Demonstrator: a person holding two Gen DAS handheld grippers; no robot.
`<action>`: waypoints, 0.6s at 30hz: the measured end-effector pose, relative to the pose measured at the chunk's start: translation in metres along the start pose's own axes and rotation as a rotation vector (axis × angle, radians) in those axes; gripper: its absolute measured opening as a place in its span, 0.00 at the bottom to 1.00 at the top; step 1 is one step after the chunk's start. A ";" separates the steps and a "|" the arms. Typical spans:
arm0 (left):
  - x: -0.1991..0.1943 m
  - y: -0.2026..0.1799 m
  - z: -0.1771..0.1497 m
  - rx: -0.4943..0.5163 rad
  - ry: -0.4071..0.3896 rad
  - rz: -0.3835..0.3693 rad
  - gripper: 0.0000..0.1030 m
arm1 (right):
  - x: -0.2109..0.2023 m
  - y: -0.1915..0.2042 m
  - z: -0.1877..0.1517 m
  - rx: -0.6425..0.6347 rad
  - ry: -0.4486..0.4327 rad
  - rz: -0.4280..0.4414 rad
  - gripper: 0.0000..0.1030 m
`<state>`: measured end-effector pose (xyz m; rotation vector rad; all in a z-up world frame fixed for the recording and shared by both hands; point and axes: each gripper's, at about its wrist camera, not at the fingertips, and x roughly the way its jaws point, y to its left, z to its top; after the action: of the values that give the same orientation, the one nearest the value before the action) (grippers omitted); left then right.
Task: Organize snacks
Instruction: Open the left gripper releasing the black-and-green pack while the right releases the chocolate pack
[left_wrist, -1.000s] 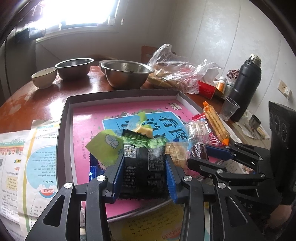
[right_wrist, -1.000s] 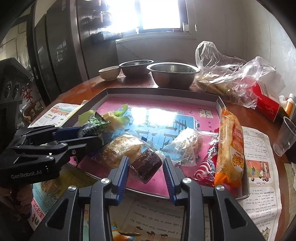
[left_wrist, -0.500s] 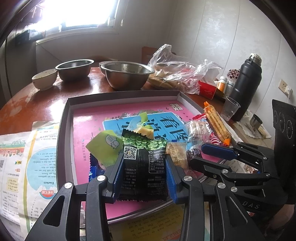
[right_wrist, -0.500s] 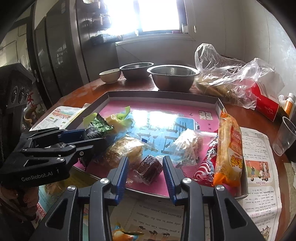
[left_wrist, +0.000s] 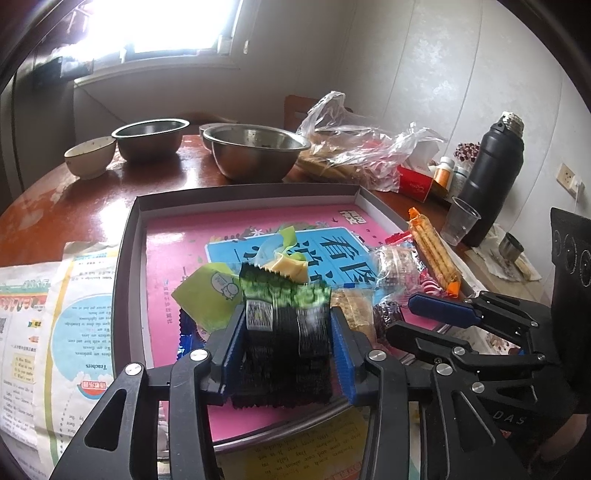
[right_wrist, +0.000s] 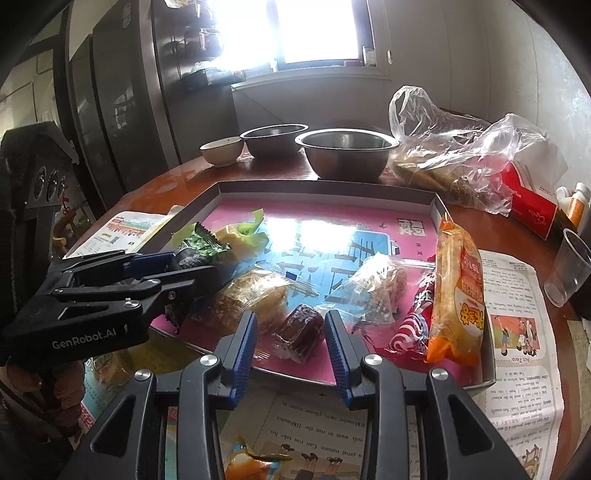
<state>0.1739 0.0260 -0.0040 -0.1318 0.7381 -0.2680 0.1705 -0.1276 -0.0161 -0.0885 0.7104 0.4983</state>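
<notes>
My left gripper (left_wrist: 284, 325) is shut on a black and green snack packet (left_wrist: 282, 343), held just above the near left part of the grey tray (left_wrist: 127, 243) with the pink lining. It also shows in the right wrist view (right_wrist: 195, 251). My right gripper (right_wrist: 290, 325) is open at the tray's near edge, its jaws on either side of a small dark brown wrapped snack (right_wrist: 301, 328) lying in the tray. Clear-wrapped pastries (right_wrist: 373, 284), yellow-green packets (left_wrist: 210, 295), a red packet (right_wrist: 410, 321) and a long orange biscuit pack (right_wrist: 458, 288) lie in the tray.
Steel bowls (left_wrist: 255, 151) and a ceramic bowl (left_wrist: 90, 155) stand behind the tray. Plastic bags (right_wrist: 454, 155), a red box (right_wrist: 532, 206), a clear cup (right_wrist: 569, 266) and a black flask (left_wrist: 491, 184) are to the right. Printed paper sheets (left_wrist: 48, 332) lie around the tray.
The left gripper keeps its hold on the black and green packet, which has shifted and tilted slightly. The right gripper has moved a little forward around the dark brown snack.
</notes>
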 end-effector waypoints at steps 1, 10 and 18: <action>0.000 0.000 0.000 -0.002 0.000 -0.006 0.48 | -0.001 -0.001 0.000 0.003 -0.002 0.001 0.36; -0.003 0.000 -0.001 -0.001 -0.003 0.001 0.53 | -0.007 -0.004 0.001 0.023 -0.014 0.010 0.36; -0.009 0.002 -0.002 -0.008 -0.015 0.010 0.59 | -0.013 -0.006 0.000 0.032 -0.024 0.011 0.37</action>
<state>0.1667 0.0309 0.0003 -0.1376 0.7247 -0.2538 0.1649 -0.1376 -0.0085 -0.0484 0.6952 0.4974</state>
